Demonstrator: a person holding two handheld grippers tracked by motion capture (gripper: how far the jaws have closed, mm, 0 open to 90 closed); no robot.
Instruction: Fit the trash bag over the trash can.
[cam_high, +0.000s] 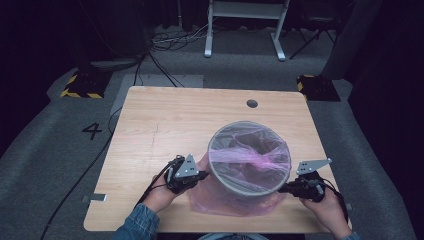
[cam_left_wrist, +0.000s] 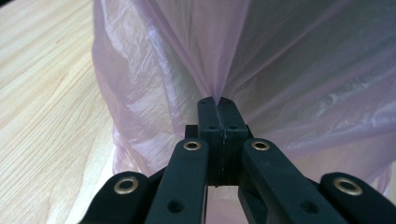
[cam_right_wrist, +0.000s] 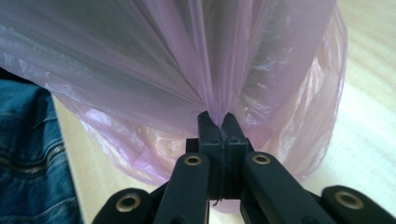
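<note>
A bin stands on the table in the lower right of the high view, with a plastic bag over and inside it. The left gripper sits at the bin's left, the right gripper at its lower right. A hole lies behind the bin

Left gripper and right gripper face each other; both jaws clamped together.
</note>
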